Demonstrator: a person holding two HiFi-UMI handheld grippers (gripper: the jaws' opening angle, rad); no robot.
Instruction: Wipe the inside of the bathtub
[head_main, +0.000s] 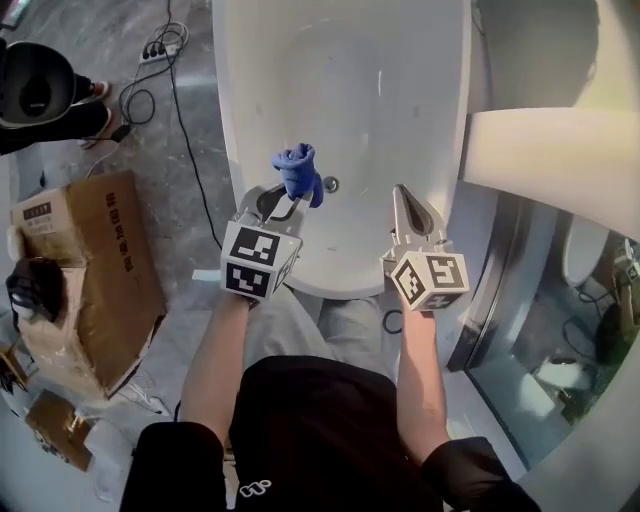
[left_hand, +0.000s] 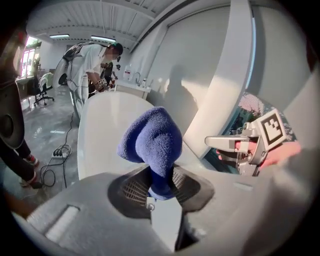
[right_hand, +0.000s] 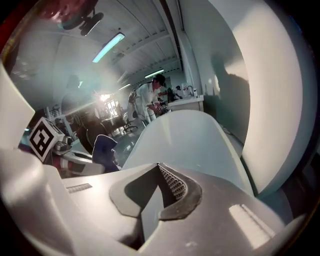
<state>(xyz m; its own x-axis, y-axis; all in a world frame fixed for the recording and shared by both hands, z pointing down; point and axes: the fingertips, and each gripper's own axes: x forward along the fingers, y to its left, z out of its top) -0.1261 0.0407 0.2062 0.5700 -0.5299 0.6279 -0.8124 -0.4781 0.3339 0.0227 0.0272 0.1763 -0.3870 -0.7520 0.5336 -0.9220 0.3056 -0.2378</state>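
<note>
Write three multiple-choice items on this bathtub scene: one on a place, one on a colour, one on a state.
1. Where does the cardboard box stand?
A. Inside the bathtub
B. On the floor, outside the bathtub
C. On the bathtub's rim

2. What colour is the cloth?
A. Yellow
B. White
C. Blue

3. How is the right tool?
A. Shut, with nothing in it
B. Shut on the cloth
C. Wide open

Answers:
1 B: the head view shows the box on the grey floor, apart from the bathtub.
2 C: the head view and the left gripper view both show it blue.
3 A: its jaws meet with nothing between them, and it is the left tool that pinches the cloth.
</note>
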